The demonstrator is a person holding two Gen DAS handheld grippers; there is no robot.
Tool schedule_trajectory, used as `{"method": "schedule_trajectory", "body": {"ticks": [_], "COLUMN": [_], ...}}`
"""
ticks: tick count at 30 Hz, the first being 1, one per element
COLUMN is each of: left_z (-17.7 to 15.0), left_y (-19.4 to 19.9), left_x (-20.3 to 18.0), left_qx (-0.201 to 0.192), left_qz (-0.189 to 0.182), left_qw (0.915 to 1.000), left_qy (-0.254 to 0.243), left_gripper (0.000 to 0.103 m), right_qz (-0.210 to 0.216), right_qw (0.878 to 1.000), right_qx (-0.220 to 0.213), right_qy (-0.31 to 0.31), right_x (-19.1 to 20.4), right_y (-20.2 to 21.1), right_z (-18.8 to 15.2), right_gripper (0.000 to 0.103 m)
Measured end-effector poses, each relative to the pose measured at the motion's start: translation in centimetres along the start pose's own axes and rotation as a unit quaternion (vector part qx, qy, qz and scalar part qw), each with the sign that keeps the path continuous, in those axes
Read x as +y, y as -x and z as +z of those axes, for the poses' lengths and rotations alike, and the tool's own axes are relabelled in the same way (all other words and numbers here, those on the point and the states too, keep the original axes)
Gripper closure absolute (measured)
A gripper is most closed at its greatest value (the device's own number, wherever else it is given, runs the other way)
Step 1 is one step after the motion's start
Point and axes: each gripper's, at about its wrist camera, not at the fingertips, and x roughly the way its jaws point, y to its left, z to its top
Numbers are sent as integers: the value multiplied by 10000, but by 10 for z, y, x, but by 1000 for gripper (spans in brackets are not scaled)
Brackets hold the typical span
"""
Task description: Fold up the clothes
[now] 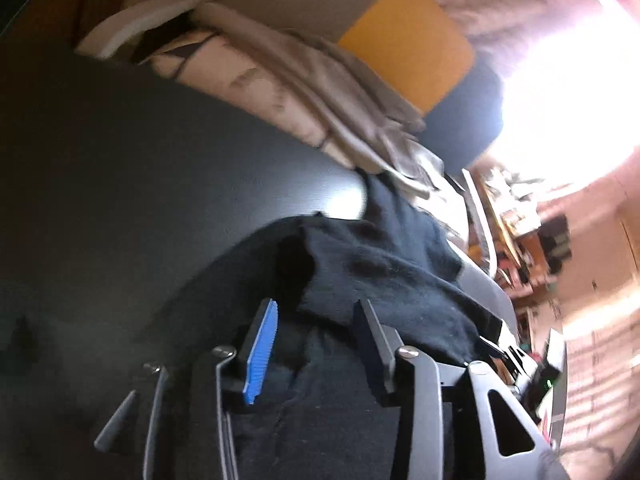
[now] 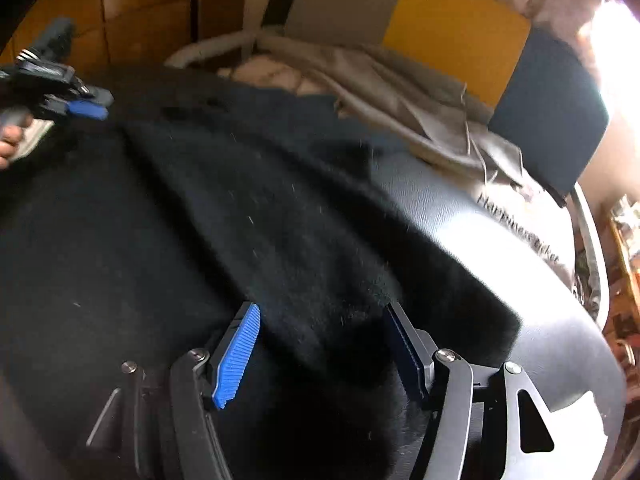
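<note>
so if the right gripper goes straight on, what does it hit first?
Most likely the dark garment right under the open right gripper; its folded edge already lies between the fingers. Depth is hard to judge.

I count two grippers: the left gripper [image 1: 316,344] and the right gripper [image 2: 324,350]. Each carries two fingers, four in total, and I can make out one blue ribbed pad [image 2: 236,360] clearly on each gripper. I count one dark garment [image 2: 224,216] spread on one dark worktop [image 1: 140,168]. Beyond it I count one pile of beige cloth [image 2: 404,96]; how many pieces it contains I cannot tell. I see one cushion [image 2: 460,28] with grey, yellow and blue panels. One hand [image 2: 10,140] is visible.
</note>
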Motion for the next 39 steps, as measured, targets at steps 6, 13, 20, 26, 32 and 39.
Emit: {"method": "schedule_trajectory", "body": {"ticks": [6,13,20,26,32,39], "left_z": [8,-9,-44,-34,-6,3], "left_y": [-40,-24,35,24,-2,-32], "left_x": [-19,-34,-7,15,9,-17], "left_qx": [309,10,-447,-421,-435,-381], "left_qz": [-44,-168,6,18,-14,-7], "left_qw": [9994,9997,9989,9980,9986,9989], "left_qy": [-111,-183,120,479,284,-260], "left_gripper": [73,103,103,79,67,65], "right_qz": [328,434,1083,1116,1195,950], "right_qw": [9990,9972,9882,9838,9845,9875], "right_qx": [-2,-79,-244,-326,-477,-617], "right_qy": [-289,-612,-1057,-1363,-1193,-1099], "right_x": [-9,-24,-22,-18,1,18], "right_y": [-5,-5,13,13,9,5], "right_z": [-7,-12,-39,-50,-52,-53], "right_gripper": [27,55,88,64,11,0]}}
